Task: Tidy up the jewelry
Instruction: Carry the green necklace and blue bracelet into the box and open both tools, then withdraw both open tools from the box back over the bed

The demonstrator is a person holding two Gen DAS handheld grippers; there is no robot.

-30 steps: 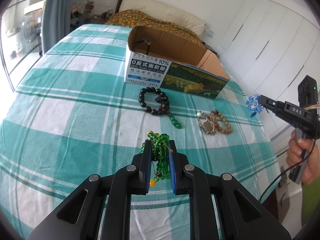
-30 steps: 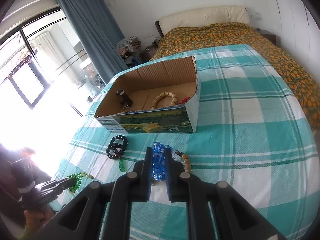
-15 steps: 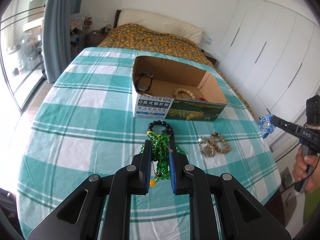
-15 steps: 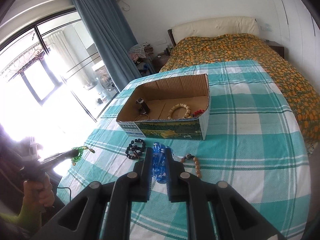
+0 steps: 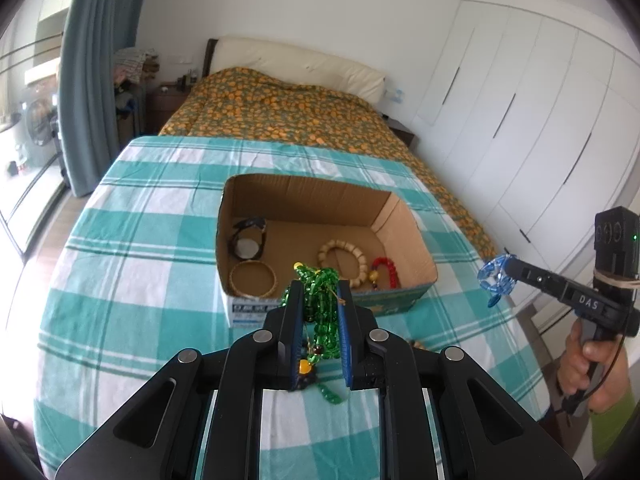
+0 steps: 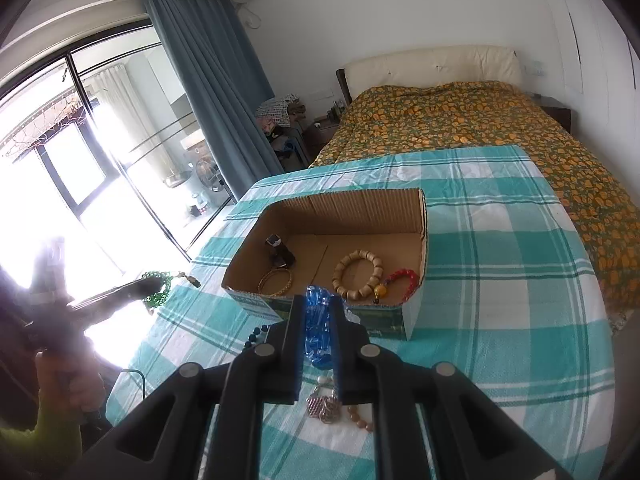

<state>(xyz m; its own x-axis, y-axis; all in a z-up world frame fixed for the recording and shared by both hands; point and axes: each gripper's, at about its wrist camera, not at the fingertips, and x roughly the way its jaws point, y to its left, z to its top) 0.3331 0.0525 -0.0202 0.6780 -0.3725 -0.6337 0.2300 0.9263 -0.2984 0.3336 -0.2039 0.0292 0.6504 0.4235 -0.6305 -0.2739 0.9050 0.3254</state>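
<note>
My left gripper [image 5: 319,300] is clamped on a green bead necklace [image 5: 320,312], held above the tablecloth [image 5: 132,264] just short of the cardboard box [image 5: 320,220] ahead. My right gripper [image 6: 317,312] pinches a blue bead bracelet [image 6: 318,328], with the same box directly beyond its fingertips.

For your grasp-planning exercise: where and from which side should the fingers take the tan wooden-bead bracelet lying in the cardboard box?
Probably from straight above. The tan wooden-bead bracelet lies flat on the floor of the cardboard box, whose walls block side approaches. Pinch across one arc of beads, one finger inside the ring, on the side away from the red bead bracelet.
</note>
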